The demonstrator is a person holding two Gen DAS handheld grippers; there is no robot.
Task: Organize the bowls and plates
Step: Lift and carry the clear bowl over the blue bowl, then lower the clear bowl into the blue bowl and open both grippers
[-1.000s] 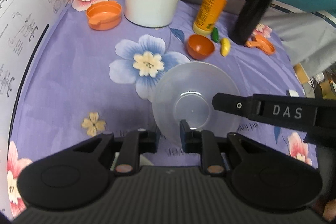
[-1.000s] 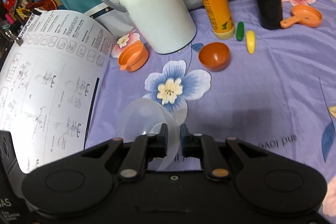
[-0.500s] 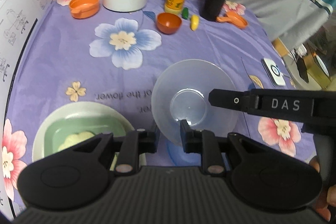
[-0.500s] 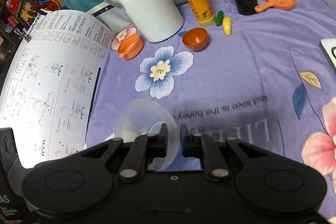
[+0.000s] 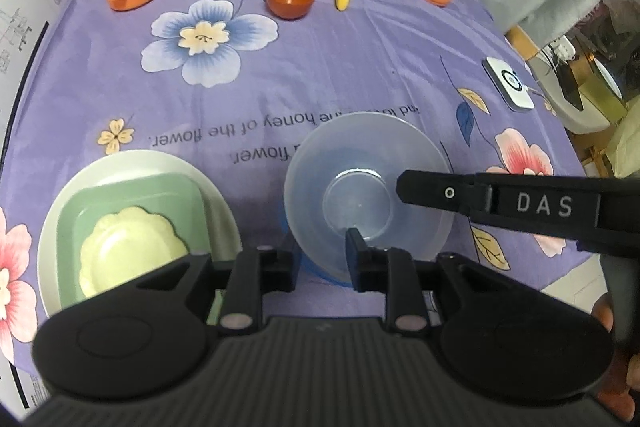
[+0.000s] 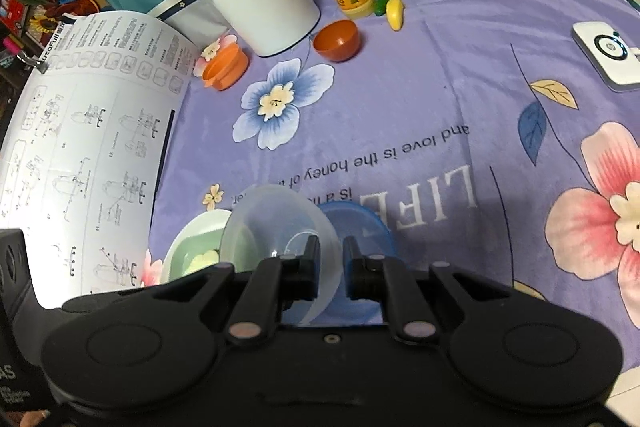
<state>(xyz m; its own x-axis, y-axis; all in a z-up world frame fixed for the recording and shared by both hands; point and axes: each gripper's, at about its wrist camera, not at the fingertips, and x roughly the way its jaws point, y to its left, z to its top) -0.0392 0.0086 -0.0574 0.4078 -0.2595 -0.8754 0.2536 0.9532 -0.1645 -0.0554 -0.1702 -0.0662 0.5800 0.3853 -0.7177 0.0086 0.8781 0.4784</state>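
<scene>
Clear plastic bowl [image 5: 366, 187] held by both: rim pinched at near edge betw. left gripper [image 5: 322, 261] jaws and at its right side betw. right gripper [image 6: 331, 265] jaws. Blue bowl [image 6: 362, 223] seen directly beneath; plate stack [image 5: 132, 223] just left. Judged: lower straight down to nest.

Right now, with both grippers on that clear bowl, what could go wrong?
Both the left gripper and right gripper pinch the clear bowl by its thin rim; uneven pulling could flex or pop it free. It sits tilted above a blue bowl, so release may nest it crooked. The plate stack lies close beside.
</scene>
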